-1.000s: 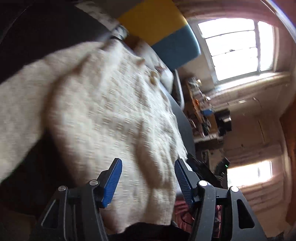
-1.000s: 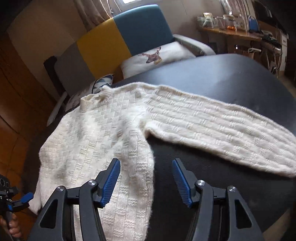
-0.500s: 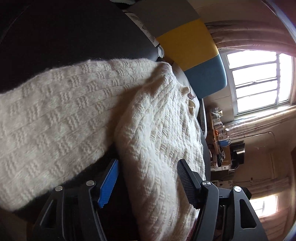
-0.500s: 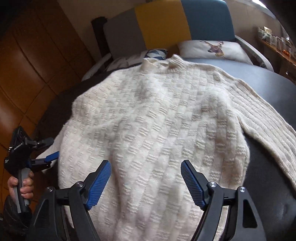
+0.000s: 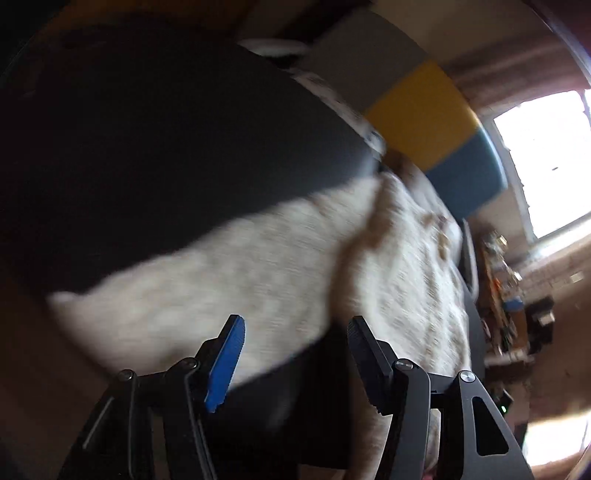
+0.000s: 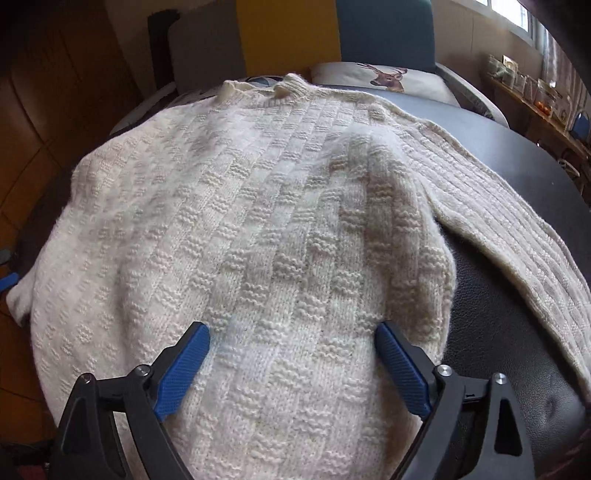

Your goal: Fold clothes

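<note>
A cream knitted sweater [image 6: 258,229] lies spread on a dark round table [image 6: 517,177], collar at the far side, one sleeve [image 6: 509,229] stretched out to the right. My right gripper [image 6: 291,343] hovers open just above the sweater's lower body, nothing between its fingers. In the blurred left wrist view the other sleeve [image 5: 221,291] runs across the table [image 5: 147,147] toward the sweater's body [image 5: 413,280]. My left gripper [image 5: 295,332] is open over that sleeve, close to its lower edge, holding nothing.
A chair with grey, yellow and blue back panels [image 6: 288,33] stands behind the table, with a deer-print cushion [image 6: 384,77] on it. A cluttered shelf [image 6: 532,92] lines the right wall under a window [image 5: 546,162]. Wooden panelling [image 6: 55,92] is at the left.
The left gripper has swung left, from the sweater's body out over the left sleeve. The right gripper has moved left from the armpit and sleeve to over the sweater's body, and its jaws stand wider.
</note>
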`<act>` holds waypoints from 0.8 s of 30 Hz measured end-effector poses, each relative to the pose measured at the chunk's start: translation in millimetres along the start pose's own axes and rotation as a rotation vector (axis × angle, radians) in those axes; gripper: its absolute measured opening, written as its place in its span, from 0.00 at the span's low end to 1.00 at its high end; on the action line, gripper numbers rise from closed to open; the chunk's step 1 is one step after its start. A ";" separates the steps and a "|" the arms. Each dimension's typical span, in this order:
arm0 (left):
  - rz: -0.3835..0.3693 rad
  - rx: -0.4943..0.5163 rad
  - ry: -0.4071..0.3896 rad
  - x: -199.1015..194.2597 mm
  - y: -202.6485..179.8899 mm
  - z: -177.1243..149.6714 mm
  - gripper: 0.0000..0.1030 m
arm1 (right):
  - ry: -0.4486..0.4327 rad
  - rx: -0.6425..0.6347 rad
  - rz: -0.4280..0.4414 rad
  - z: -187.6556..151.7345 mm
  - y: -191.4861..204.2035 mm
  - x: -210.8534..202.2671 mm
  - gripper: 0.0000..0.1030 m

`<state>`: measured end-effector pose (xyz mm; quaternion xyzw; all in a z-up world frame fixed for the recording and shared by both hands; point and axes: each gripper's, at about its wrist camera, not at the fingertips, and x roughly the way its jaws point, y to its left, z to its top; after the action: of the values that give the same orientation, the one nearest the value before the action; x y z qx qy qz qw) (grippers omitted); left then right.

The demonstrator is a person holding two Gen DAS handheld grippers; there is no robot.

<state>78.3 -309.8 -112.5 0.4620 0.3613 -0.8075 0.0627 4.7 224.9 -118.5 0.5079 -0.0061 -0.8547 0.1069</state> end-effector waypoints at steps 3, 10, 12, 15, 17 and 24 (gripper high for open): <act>0.151 -0.138 -0.058 -24.2 71.2 -1.4 0.57 | -0.002 -0.008 -0.025 -0.9 5.9 2.1 1.00; -0.028 -0.341 0.036 1.4 110.4 -18.4 0.57 | 0.016 -0.003 -0.037 2.4 5.3 1.5 1.00; -0.003 -0.324 0.024 10.6 98.2 -15.5 0.58 | 0.025 0.000 -0.043 3.1 4.8 0.4 1.00; -0.005 -0.257 -0.104 -6.3 80.1 4.3 0.13 | 0.038 0.003 -0.053 4.7 4.4 -0.8 1.00; -0.059 -0.226 -0.216 -34.8 68.7 26.5 0.13 | 0.045 0.003 -0.056 5.6 3.8 -1.7 1.00; 0.155 -0.071 -0.339 -52.0 49.2 113.4 0.14 | 0.047 0.010 -0.072 4.9 6.1 -0.4 1.00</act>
<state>49.7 -430.7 -61.8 0.3434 0.3373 -0.8532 0.2010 1.7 218.6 -115.1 0.5284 0.0103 -0.8458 0.0735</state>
